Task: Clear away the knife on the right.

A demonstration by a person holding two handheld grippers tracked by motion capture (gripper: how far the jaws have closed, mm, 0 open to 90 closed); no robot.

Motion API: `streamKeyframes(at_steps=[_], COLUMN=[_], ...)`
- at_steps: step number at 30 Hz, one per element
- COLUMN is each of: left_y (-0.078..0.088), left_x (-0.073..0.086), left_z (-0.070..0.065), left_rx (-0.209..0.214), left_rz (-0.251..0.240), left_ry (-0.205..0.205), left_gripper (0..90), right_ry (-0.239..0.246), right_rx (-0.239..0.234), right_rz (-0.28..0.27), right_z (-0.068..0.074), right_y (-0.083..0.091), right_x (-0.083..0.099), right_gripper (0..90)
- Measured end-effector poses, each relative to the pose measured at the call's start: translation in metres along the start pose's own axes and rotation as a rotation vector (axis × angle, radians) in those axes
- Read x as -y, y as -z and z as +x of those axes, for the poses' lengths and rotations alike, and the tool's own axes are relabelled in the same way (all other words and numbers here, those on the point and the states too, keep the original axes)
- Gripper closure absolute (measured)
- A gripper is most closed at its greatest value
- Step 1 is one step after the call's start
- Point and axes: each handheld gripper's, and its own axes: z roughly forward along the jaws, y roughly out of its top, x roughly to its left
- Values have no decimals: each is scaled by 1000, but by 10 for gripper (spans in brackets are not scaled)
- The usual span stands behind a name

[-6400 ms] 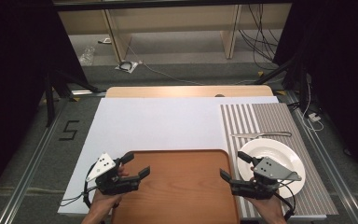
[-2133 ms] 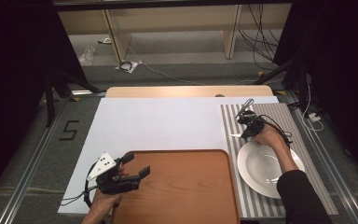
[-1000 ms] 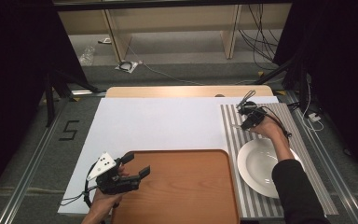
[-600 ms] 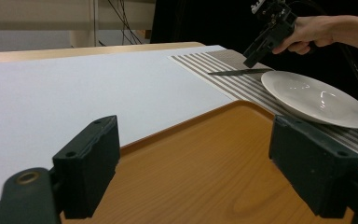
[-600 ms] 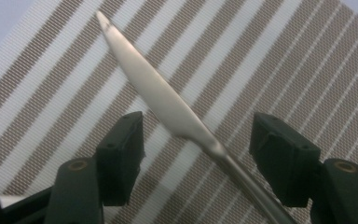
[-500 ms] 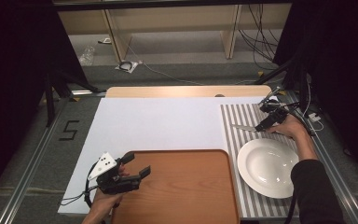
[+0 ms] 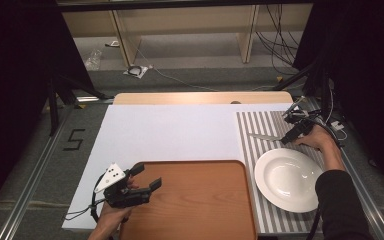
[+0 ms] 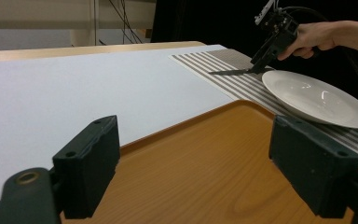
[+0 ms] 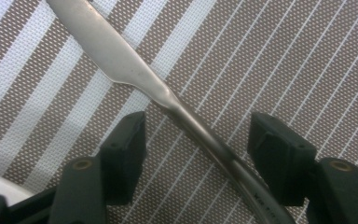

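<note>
The knife [image 7: 265,136] lies flat on the striped placemat [image 7: 260,125] at the right side of the counter [image 7: 170,132], just beyond the far rim of the white plate [image 7: 287,179], its blade pointing toward the counter's middle. In the right gripper view its handle [image 9: 214,144] runs between the two fingers [image 9: 123,149] of the right gripper [image 7: 292,131] with mat showing on either side of it — the pads do not press on it. Those fingers stand fairly wide and have just been closing a little, with the knife between them but not gripped. In the left gripper view the same gripper [image 8: 261,60] tips down at the knife's handle end, held by the person's right hand [image 7: 317,139].

The plate is a shallow, wide-rimmed dish and holds nothing; its bowl is bare and glossy. It sits on the near half of the placemat, just beside the right edge of the wooden tray [image 7: 200,200]. The tray — orange-brown, with a raised lip — also carries nothing on its surface.

The left gripper [image 7: 139,182] hovers over the tray's near left corner, its fingers [image 8: 91,158] spread wide with only bare tray wood between them, pointing across the tray toward the plate.
</note>
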Motion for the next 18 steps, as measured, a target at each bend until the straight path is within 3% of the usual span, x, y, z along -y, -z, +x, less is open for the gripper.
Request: streamKeyframes(at_steps=[2, 4, 10, 17, 18], left_y=[0, 0, 0, 0, 0], left_x=[0, 0, 0, 0, 0], left_z=[0, 0, 0, 0, 0], left_rx=[-1, -1, 0, -1, -1], left_rz=[1, 0, 1, 1, 1], left_ry=[0, -1, -1, -2, -3], left_gripper=[163, 164, 163, 164, 164], right_ry=[-24, 5, 11, 63, 51], right_rx=[-6, -2, -6, -15, -23], right_rz=[9, 16, 21, 33, 41], right_z=[1, 1, 2, 6, 7], right_y=[-1, -3, -4, -2, -1], right_x=[-1, -1, -1, -1, -1], right_gripper=[425, 451, 525, 679, 699])
